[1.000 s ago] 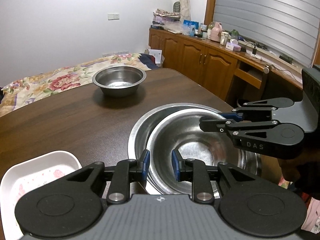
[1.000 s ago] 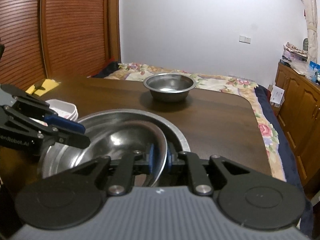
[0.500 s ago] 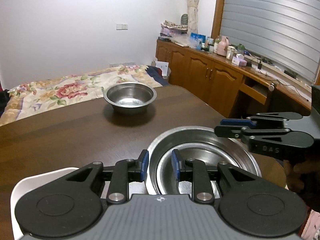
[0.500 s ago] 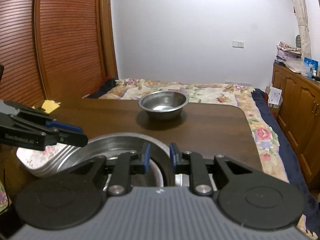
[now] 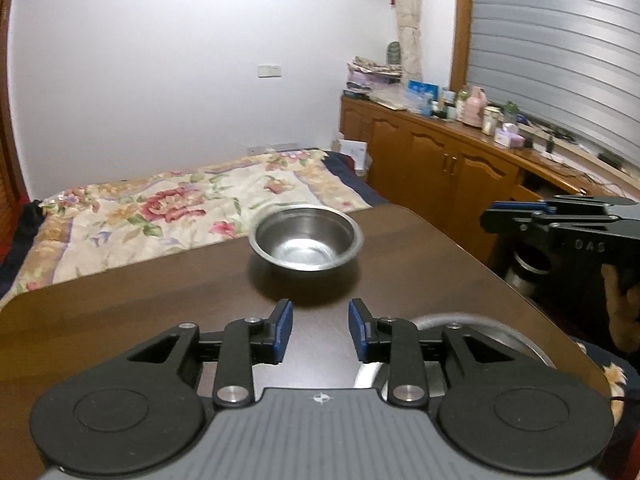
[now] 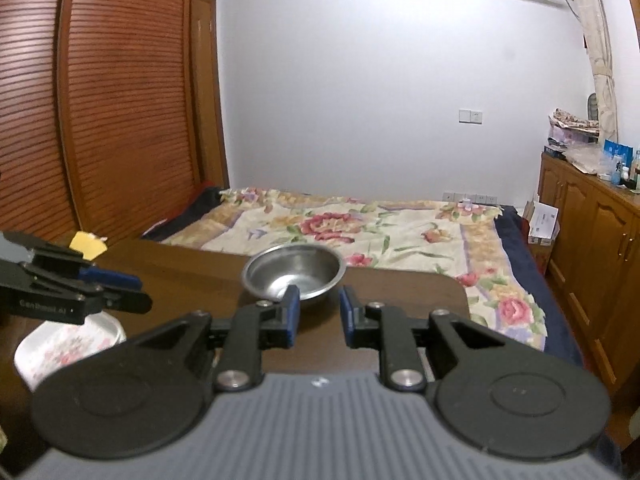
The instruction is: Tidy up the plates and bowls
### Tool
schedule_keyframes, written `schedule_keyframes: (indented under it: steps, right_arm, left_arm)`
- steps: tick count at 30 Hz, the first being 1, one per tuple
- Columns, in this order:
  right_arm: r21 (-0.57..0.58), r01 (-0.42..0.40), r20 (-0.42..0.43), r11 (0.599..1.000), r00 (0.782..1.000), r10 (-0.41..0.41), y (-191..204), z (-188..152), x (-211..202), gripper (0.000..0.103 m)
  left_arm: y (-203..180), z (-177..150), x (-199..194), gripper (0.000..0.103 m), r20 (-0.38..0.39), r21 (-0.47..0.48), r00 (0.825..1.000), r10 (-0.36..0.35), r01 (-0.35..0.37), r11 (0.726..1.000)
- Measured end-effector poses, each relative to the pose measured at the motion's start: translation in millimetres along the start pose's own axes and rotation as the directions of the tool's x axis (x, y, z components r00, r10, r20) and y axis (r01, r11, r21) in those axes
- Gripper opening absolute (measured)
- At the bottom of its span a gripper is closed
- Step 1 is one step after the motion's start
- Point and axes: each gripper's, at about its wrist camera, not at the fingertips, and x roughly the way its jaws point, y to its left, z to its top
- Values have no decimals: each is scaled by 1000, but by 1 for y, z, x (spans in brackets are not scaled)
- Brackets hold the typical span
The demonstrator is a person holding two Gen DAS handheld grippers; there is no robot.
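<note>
Your left gripper [image 5: 319, 330] hangs over the near edge of the dark wooden table [image 5: 120, 320], its blue-padded fingers [image 5: 282, 328] apart with nothing between them. Just under it, at the table's near right corner, you can catch the rim of the large steel bowl [image 5: 496, 330], mostly hidden behind the gripper body. In your right-wrist view, the right gripper [image 6: 316, 316] is spread open too, empty, pointing across the table. Off to your left there, near the table's left edge, sits the white floral dish [image 6: 68, 346], with your left gripper's side profile just above it. From the left camera your right gripper floats beyond the table's right edge, a hand [image 5: 624, 312] wrapped on its handle; you can't judge the gap of its fingers from that side angle. Farther out, the small steel bowl [image 5: 306, 242] stands upright and alone near the far edge, well apart from the other dishes. Beyond the table lie the floral bedspread [image 6: 360, 228] and wooden cabinets [image 5: 440, 168].
</note>
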Motion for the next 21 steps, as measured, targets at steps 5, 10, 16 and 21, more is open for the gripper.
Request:
schedule_keyframes:
  steps: [5,10,16,21]
  right_arm:
    - [55,-29,-8,998,1000,29,-19,8,30,37]
    - [79,-51,-34,996,998,53,-25,9,62,39]
    - [90,-69,-75,994,994,76,-24,8,99,39]
    - [123,-72,-98,990,992,84,-28,7,120,39]
  left_arm:
    - [12,15,21,46,4,-27,999,34,-34,999]
    - [21,25,46,51,-14,-62,999,52,-53,997]
    - [27,29,72,51,-41,-88,997,64,-67,994]
    - [31,28,89,51,-60,-97,996,66,-72,993]
